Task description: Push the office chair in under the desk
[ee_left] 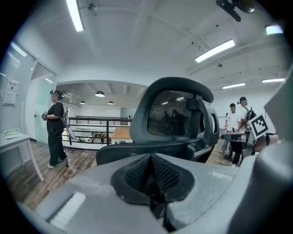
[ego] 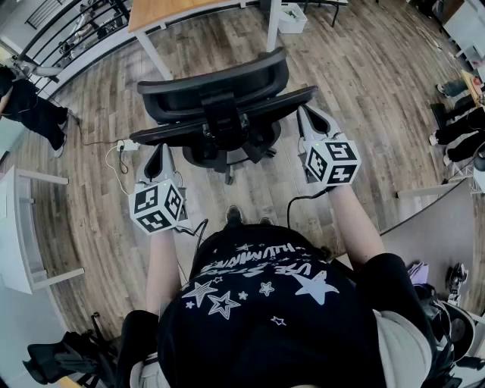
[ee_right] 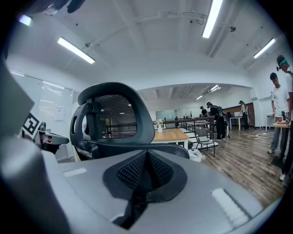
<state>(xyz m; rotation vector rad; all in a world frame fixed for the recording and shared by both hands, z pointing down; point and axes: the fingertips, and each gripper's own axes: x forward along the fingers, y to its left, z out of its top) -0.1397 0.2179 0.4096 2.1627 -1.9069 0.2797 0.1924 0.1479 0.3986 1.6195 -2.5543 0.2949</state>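
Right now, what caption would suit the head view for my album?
Both shut, the left gripper and right gripper sit behind a black office chair facing a wooden desk.

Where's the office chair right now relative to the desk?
Head view, centre top: the office chair stands in front of the desk, its back toward the person, between the left gripper and right gripper.

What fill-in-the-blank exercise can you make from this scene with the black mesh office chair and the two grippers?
1. The left gripper and right gripper both have their jaws ____, with nothing between them.
2. The black mesh office chair turns the back of its backrest toward the ____.
3. Beyond the chair, the white-legged desk has a top of ____.
Missing words: shut; person; wood.
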